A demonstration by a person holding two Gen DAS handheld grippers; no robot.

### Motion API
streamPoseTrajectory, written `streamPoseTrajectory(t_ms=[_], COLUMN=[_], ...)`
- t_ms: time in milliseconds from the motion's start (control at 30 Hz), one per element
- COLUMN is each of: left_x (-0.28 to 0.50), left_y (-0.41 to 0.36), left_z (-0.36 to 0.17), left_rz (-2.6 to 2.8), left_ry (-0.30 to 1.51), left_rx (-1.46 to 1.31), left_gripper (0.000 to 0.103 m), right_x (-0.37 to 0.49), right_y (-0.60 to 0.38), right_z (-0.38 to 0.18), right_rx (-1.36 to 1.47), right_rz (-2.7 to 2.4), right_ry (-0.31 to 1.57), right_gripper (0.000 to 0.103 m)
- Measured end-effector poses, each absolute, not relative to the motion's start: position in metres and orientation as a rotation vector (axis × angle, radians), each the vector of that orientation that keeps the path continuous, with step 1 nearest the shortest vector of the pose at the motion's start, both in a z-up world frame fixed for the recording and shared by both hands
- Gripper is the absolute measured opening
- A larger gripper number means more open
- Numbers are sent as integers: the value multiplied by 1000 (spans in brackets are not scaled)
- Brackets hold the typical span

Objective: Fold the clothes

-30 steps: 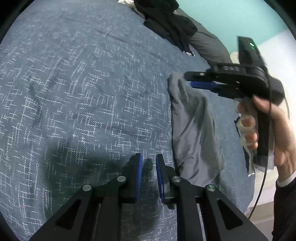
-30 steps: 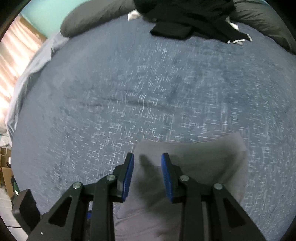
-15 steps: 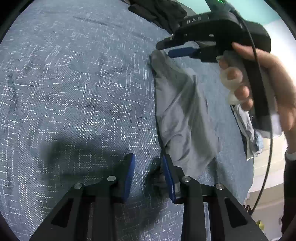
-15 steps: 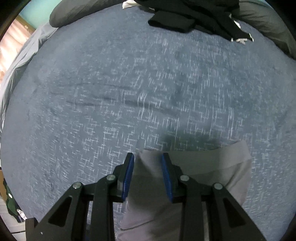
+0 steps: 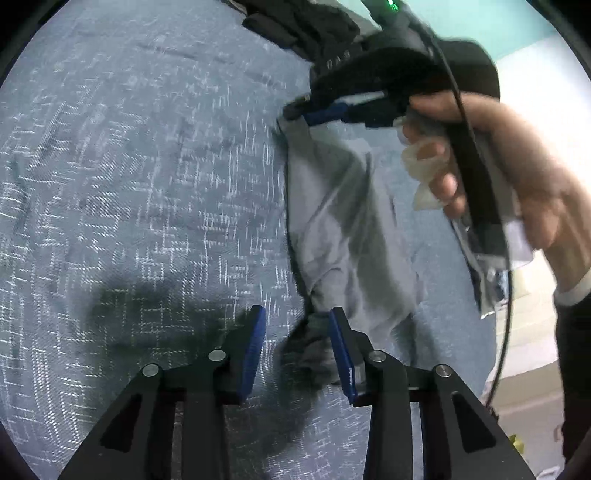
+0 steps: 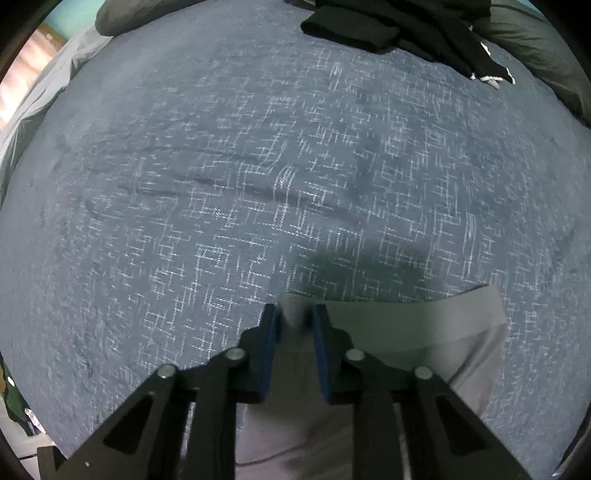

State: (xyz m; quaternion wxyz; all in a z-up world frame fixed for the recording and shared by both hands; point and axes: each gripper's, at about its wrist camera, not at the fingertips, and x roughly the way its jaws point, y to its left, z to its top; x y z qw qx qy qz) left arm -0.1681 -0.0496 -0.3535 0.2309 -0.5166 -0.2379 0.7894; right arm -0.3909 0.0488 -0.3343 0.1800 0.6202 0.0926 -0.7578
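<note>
left wrist view: grey garment point(image 5: 343, 229) is lying rumpled along the bed point(image 5: 147, 184); right gripper point(image 5: 325, 112) is pinching its far corner, left gripper point(image 5: 295, 343), fingers wide, is straddling the near end. best gripping deep, keeping both corners level.

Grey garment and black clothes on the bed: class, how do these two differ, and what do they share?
The grey garment is light, spread near the grippers; the black clothes are dark, heaped at the far edge. The right gripper pinches the grey garment; nothing touches the black clothes. Both lie on the blue bedspread.
</note>
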Motion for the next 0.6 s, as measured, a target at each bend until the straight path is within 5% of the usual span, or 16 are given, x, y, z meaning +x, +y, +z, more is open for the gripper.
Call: streamPoseTrajectory(t_ms=[367, 467, 600], left_x=[-166, -167, -168], left_y=[-28, -25, -25], left_z=[-372, -371, -372], left_rz=[2115, 2117, 2111], left_ry=[-566, -545, -553], left_rx=[-1456, -1447, -1444], left_gripper=[37, 7, 5], right_x=[-387, -387, -391], right_y=[58, 64, 70], right_z=[-325, -321, -310], right_rx=[1728, 1710, 1689], right_rz=[-2149, -2162, -2188], right_ry=[192, 175, 145], right_gripper=[13, 11, 9])
